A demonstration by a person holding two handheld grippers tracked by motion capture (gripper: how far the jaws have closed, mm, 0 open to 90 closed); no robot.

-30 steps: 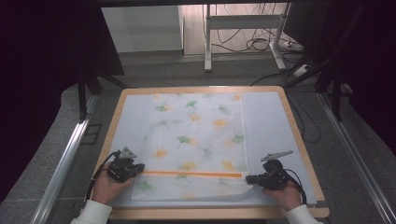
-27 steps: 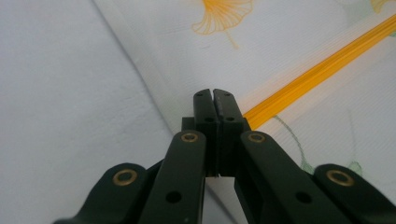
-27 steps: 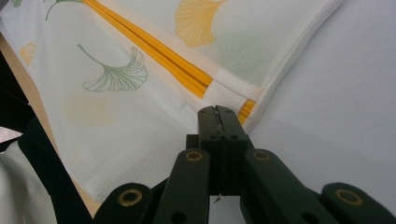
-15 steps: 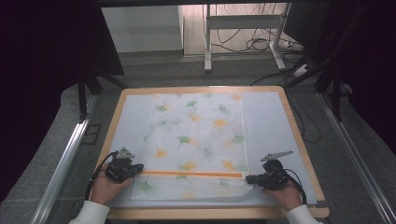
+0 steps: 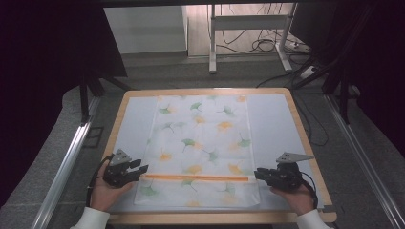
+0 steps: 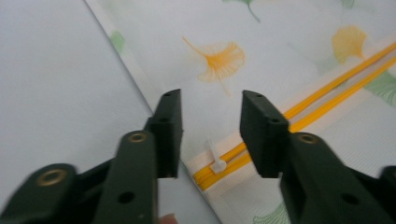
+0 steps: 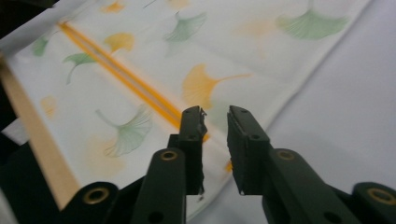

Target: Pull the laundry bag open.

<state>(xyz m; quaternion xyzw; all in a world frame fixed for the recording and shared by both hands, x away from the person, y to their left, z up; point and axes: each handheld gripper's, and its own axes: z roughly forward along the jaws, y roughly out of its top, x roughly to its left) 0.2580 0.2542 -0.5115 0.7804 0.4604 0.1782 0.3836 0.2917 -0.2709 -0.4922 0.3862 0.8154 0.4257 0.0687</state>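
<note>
Wooden-rimmed table [image 5: 114, 143] with pale mat; a leaf-printed laundry bag [image 5: 200, 143] lies flat along its middle, orange zipper [image 5: 196, 178] near the front edge. Bare mat flanks both sides. Left gripper [image 5: 142, 170] at the zipper's left end, right gripper [image 5: 257, 174] at its right end; both jaws have just been opening, nothing clamped.

The high view is evenly lit on the table [image 5: 305, 143]; the surroundings from 9 to 3 o'clock are dark. Both gripper views are bright, with soft focus and blurred near jaws at 6 o'clock.
</note>
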